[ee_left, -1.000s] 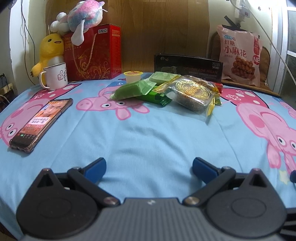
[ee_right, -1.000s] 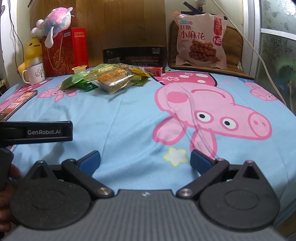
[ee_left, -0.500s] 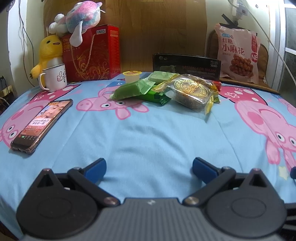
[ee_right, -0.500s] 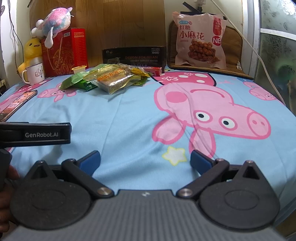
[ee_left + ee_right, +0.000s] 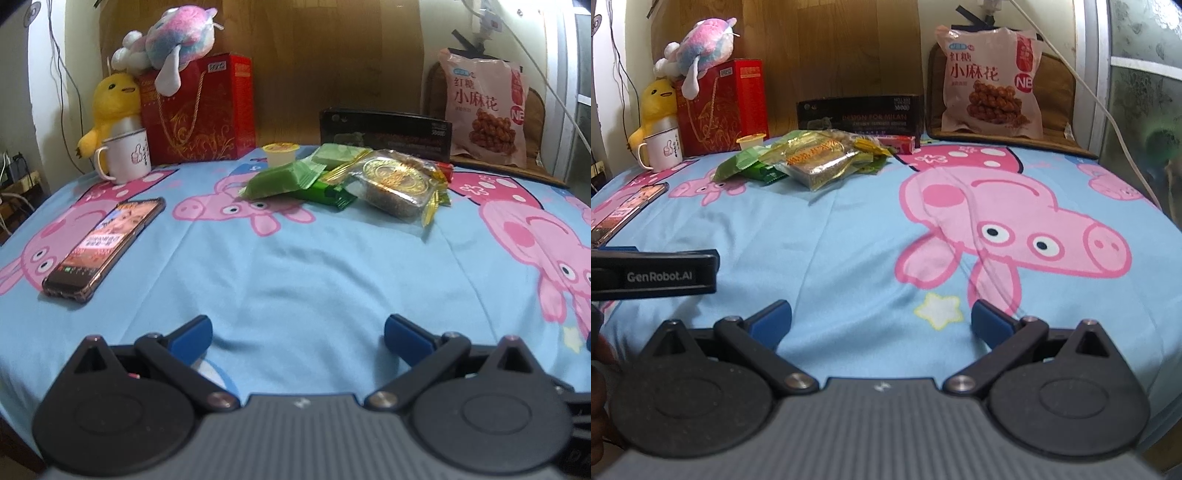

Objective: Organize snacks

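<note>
A heap of snacks lies at the far middle of the blue cartoon-pig cloth: a clear-wrapped mooncake [image 5: 397, 181] [image 5: 816, 157], green packets [image 5: 282, 179] [image 5: 738, 164], a small jelly cup [image 5: 280, 153] [image 5: 750, 142] and a red bar [image 5: 899, 143]. A pink bag of fried twists [image 5: 485, 110] [image 5: 991, 83] leans at the back right. My left gripper [image 5: 297, 334] is open and empty, low over the near cloth, well short of the heap. Open and empty too, my right gripper [image 5: 881, 319] hovers over the pig print.
A phone [image 5: 105, 243] lies at the left. A white mug [image 5: 123, 155], yellow plush duck [image 5: 110, 107], red gift box [image 5: 199, 110] with a plush on top and a black box [image 5: 386, 131] line the back. The left gripper's body [image 5: 653, 273] shows in the right view.
Both views have crept slightly forward toward the snack heap. Nothing on the cloth moved; both grippers stay open.
</note>
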The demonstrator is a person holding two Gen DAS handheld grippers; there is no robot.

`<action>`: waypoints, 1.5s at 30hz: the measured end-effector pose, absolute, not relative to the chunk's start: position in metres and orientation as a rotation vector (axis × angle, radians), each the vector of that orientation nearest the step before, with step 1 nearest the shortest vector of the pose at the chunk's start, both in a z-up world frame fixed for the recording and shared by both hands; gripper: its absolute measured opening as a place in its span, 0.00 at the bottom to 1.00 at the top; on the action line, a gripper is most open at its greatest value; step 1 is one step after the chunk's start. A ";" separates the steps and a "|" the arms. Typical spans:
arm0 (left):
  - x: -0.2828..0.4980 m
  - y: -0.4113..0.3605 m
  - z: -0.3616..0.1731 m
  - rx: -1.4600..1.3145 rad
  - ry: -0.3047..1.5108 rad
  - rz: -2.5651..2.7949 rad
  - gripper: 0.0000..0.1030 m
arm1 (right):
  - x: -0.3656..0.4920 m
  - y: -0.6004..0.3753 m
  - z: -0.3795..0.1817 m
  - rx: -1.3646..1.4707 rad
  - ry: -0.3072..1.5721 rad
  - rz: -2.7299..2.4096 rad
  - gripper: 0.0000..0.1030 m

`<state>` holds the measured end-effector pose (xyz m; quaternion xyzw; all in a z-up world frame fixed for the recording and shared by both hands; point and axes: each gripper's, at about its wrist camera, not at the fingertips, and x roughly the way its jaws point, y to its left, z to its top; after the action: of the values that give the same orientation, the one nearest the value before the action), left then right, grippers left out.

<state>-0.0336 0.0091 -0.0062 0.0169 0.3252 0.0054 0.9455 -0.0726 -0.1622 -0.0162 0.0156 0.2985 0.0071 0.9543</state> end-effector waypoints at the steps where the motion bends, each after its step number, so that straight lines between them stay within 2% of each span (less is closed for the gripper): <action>1: -0.033 0.011 -0.008 0.026 0.668 0.009 1.00 | -0.072 -0.163 -0.016 0.034 0.607 0.012 1.00; 19: -0.030 0.023 -0.005 -0.003 0.673 -0.035 1.00 | -0.074 -0.164 -0.018 0.017 0.539 0.041 1.00; 22: -0.031 0.036 0.006 -0.001 0.617 -0.029 0.98 | -0.068 -0.167 -0.004 -0.031 0.477 0.068 0.91; 24: -0.030 0.042 0.014 0.012 0.579 -0.024 0.97 | -0.056 -0.169 0.009 -0.057 0.464 0.106 0.79; 26: -0.028 0.049 0.020 0.001 0.559 -0.032 0.97 | -0.036 -0.172 0.021 -0.031 0.499 0.166 0.62; 27: -0.027 0.052 0.022 -0.010 0.557 -0.037 0.95 | -0.021 -0.174 0.027 0.007 0.532 0.201 0.59; 29: -0.025 0.058 0.025 -0.043 0.561 -0.046 0.93 | 0.006 -0.178 0.031 0.101 0.583 0.261 0.45; 31: -0.023 0.061 0.025 -0.065 0.571 -0.060 0.91 | 0.033 -0.179 0.031 0.190 0.629 0.277 0.37; 32: -0.023 0.063 0.025 -0.073 0.577 -0.068 0.90 | 0.047 -0.180 0.029 0.246 0.659 0.278 0.34; 36: -0.027 0.068 0.023 -0.092 0.579 -0.094 0.89 | 0.083 -0.181 0.012 0.413 0.747 0.249 0.34; 41: -0.028 0.072 0.021 -0.123 0.583 -0.125 0.89 | 0.097 -0.184 0.006 0.540 0.760 0.304 0.34; 42: -0.027 0.072 0.021 -0.130 0.586 -0.129 0.89 | 0.099 -0.186 0.006 0.561 0.766 0.311 0.32; 43: -0.026 0.072 0.020 -0.135 0.592 -0.130 0.89 | 0.099 -0.186 0.006 0.577 0.767 0.319 0.23; 45: -0.026 0.072 0.018 -0.136 0.597 -0.130 0.89 | 0.097 -0.189 0.008 0.594 0.773 0.339 0.19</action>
<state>-0.0257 0.0724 0.0185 -0.0669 0.2935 -0.0642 0.9515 0.0966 -0.1895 0.0084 0.2839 0.3696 0.1619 0.8698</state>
